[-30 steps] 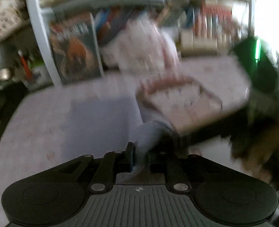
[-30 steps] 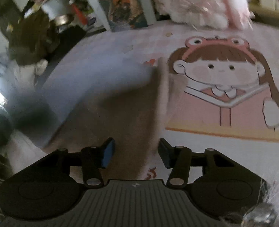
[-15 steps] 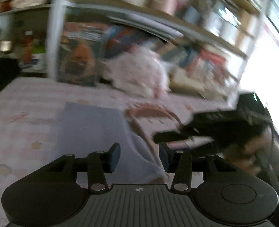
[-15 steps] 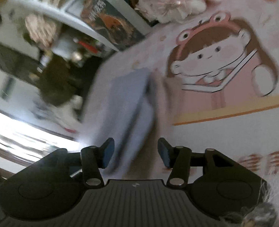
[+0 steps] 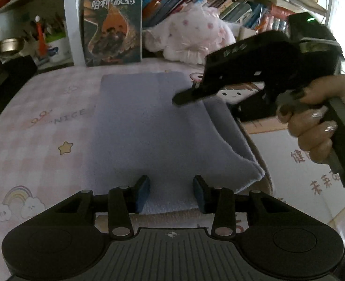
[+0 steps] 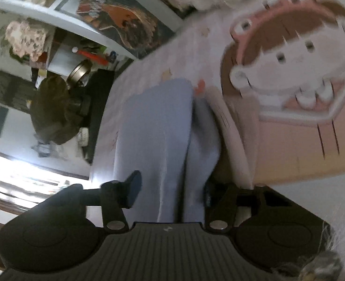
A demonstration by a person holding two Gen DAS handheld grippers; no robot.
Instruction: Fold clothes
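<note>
A light blue cloth lies folded flat on the pink checked mat, its right side doubled into a raised fold. My left gripper stands open over the cloth's near edge, nothing between its fingers. A hand holds the right gripper tilted over the cloth's far right edge, one of its fingers just above the fabric. In the right wrist view the right gripper is open, and the blue cloth with its fold runs between the spread fingers.
A tall book leans against the white shelf post at the back. A pink plush toy sits beside it under a row of books. A cartoon girl print covers the mat right of the cloth. The mat's left edge drops off.
My left gripper was shut on a bunched part of the cloth; it has let go and now stands open. The cloth now lies flat. The right gripper has tilted and moved onto the cloth's right edge.
</note>
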